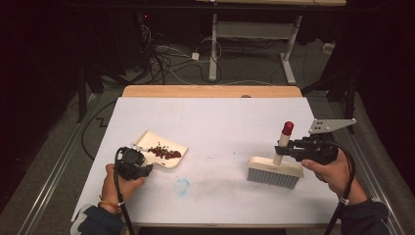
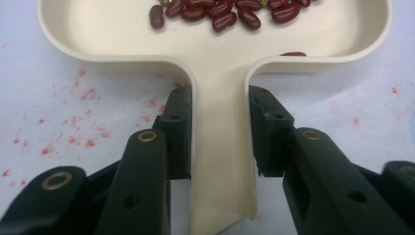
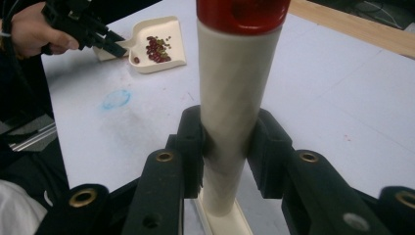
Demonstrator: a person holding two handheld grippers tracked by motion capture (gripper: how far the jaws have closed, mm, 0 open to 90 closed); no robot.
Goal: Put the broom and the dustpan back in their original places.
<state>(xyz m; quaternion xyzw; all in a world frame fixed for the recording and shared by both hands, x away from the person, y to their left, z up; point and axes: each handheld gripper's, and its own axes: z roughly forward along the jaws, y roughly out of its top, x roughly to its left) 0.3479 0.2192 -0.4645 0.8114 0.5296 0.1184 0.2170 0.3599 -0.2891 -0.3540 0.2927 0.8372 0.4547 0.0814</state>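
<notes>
Left tool (image 2: pixel 220 142) clamped on dustpan (image 2: pixel 220 58), right tool (image 3: pixel 227 152) gripping brush (image 3: pixel 230 98).

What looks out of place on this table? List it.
A blue smudge marks the white table cover in front of the dustpan, and reddish specks stain the cover beside the dustpan handle. The beans all sit inside the pan; none lie spilled.

White-covered table (image 1: pixel 210 122), wood edge at far side. Cream dustpan (image 1: pixel 169 144) with red beans (image 1: pixel 165 152) sits left; brush (image 1: pixel 274 172) stands right. Blue smudge (image 1: pixel 182 186) between them.
</notes>
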